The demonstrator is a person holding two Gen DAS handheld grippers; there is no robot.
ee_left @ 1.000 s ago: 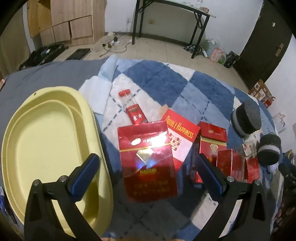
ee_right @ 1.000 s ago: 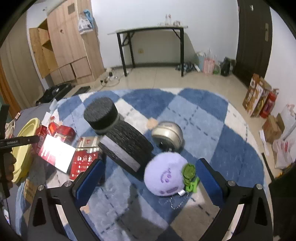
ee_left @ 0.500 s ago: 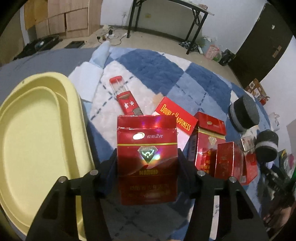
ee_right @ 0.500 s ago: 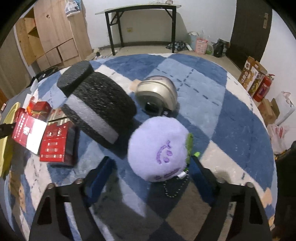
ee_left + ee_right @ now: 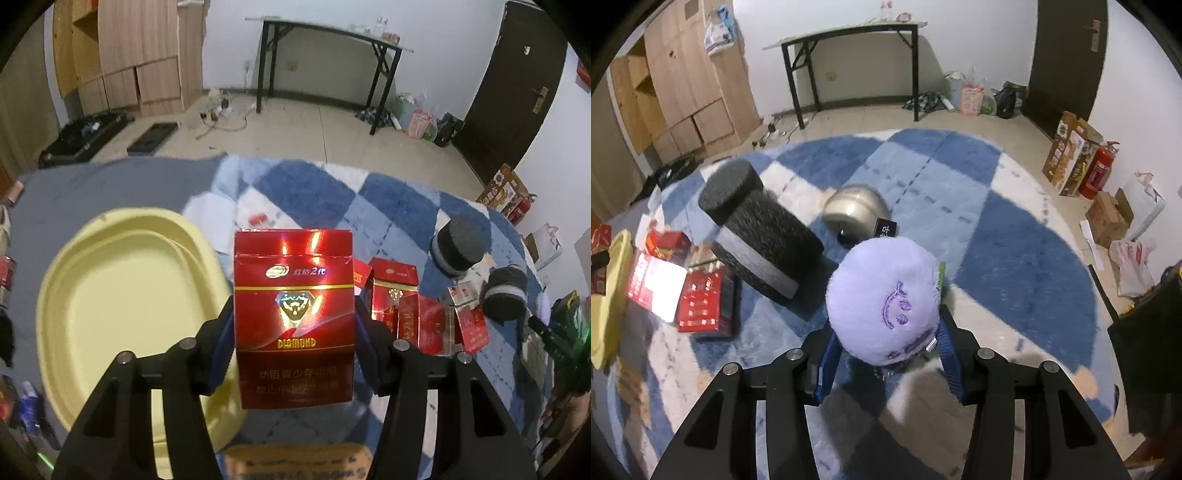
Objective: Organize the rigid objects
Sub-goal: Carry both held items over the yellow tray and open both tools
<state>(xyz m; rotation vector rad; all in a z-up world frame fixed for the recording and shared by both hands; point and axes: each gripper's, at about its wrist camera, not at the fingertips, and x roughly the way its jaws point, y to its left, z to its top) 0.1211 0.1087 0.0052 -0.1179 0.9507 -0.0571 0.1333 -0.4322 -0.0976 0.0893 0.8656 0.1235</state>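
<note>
Red box (image 5: 294, 317) newly lifted — plush ball (image 5: 884, 301) too — both between clamped fingers (image 5: 364, 343).

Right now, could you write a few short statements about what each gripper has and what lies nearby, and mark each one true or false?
1. The left gripper is clamped on a red Diamond box. True.
2. The right gripper is closed on a grey foam roll. False: it grips the purple plush ball; the foam roll lies on the blue checked rug.
3. The yellow tray already holds several red boxes. False: no box shows in it.
4. More red boxes lie on the rug to the right of the held one. True.
5. A metallic rounded object lies beyond the plush ball. True.
</note>
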